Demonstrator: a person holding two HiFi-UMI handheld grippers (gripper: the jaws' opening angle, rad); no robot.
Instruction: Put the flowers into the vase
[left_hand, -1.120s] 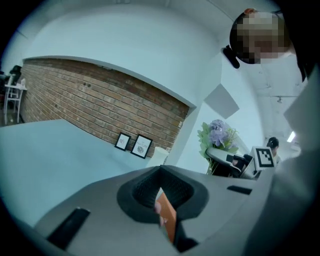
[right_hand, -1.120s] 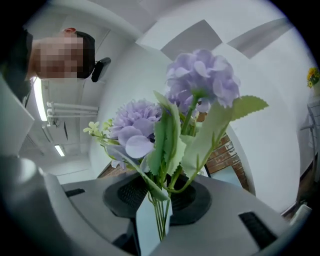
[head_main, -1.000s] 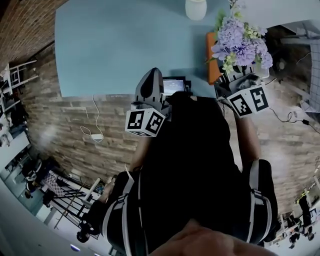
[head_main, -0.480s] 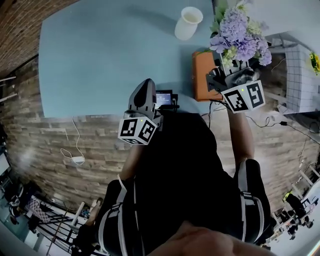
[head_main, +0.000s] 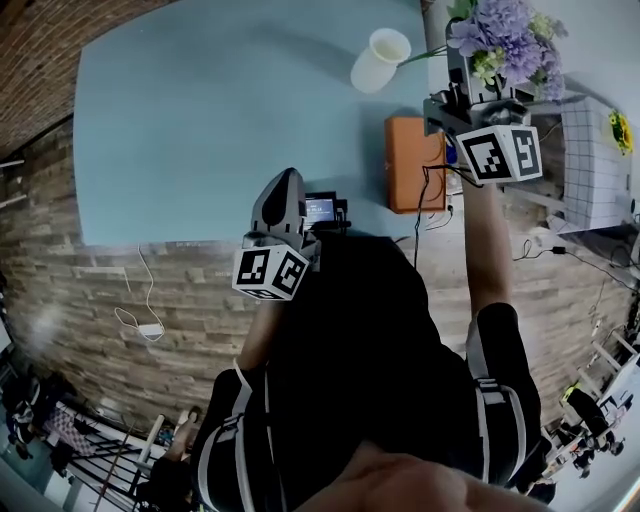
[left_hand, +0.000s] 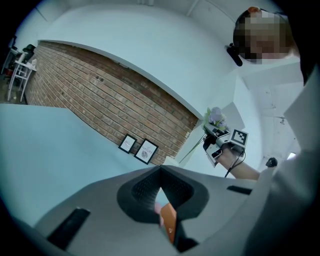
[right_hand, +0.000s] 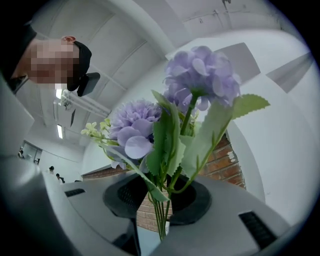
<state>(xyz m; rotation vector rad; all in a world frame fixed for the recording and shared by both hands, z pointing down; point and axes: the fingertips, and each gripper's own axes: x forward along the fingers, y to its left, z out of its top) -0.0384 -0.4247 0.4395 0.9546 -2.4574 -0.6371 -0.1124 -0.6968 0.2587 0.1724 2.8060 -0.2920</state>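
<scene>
- The right gripper (head_main: 468, 98) is pinching the flowers (head_main: 508, 42) by their thin green stems. Its jaws are nipped in on the bundle, with the purple heads fanning out beyond the tips.
- The vase (head_main: 379, 60) stands upright on the blue table (head_main: 200, 110), mouth up, with nothing in it that I can see. The bunch hangs in the air just to the right of the vase, off the table's right edge, not touching it.
- The stems run lengthwise through the jaws: heads point away from the vase's side of the table, and the cut ends trail back under the gripper. I reckon those ends must swing over the mouth and go in first.
- The left gripper (head_main: 284, 182) has its jaws pressed together at the tips on nothing. It sits well back from the vase near the table's front edge, so the right hand is clearly the nearer.
- An orange box (head_main: 411, 163) lies on the near side of the vase, clear of it.
</scene>
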